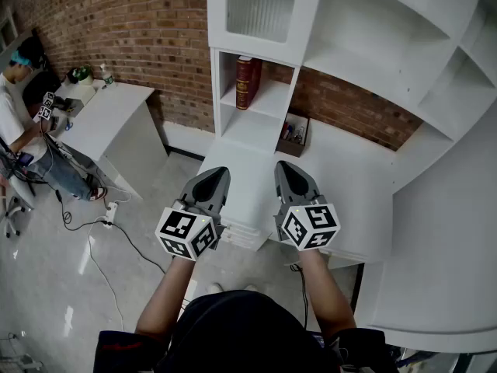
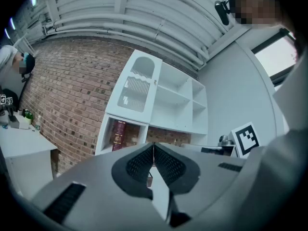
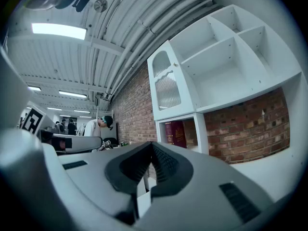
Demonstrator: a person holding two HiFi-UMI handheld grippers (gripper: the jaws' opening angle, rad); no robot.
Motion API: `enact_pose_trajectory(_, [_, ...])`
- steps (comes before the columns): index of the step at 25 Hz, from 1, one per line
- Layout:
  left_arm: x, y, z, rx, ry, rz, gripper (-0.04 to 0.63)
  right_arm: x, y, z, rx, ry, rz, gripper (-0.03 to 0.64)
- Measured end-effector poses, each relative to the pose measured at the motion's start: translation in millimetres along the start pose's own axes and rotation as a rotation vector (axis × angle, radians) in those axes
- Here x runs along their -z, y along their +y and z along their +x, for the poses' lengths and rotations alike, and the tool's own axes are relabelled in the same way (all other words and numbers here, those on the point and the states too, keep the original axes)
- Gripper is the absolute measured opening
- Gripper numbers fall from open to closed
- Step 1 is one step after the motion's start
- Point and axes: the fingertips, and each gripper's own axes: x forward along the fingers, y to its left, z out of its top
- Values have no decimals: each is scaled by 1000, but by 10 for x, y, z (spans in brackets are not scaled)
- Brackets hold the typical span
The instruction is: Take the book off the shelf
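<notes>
Your left gripper (image 1: pixel 219 172) and right gripper (image 1: pixel 285 166) are both pressed together at the tips, and each gripper view shows nothing caught between the ribbed pads. You hold them side by side over the near edge of the white desk (image 1: pixel 349 173), both pointing level at the shelf unit (image 1: pixel 272 98), your forearms running straight out from your body.

The dark red book (image 1: pixel 248 82) has not left its place. It stands alone in the low open compartment at the left of the unit, close to that compartment's left wall, with a small box of pens (image 1: pixel 293 134) on the desk just to its right. Its long axis is upright and its spine faces you.

From the grippers it lies straight ahead and a little higher, well apart from both, on a line that falls between the two. The left looks slightly nearer, though not by much. I judge either one could take it, but the jaws must first spread, then close across the spine from side to side, so the reach has to rise to the compartment
</notes>
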Motion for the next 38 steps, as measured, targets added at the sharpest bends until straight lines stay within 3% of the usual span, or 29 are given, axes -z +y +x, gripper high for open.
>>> enact_pose_trajectory(23, [116, -451, 77, -22, 3, 21, 17, 25, -201, -352, -42, -17, 10, 18])
enact_pose_trajectory(38, [176, -471, 171, -41, 21, 24, 17, 17, -337, -326, -54, -25, 25, 18])
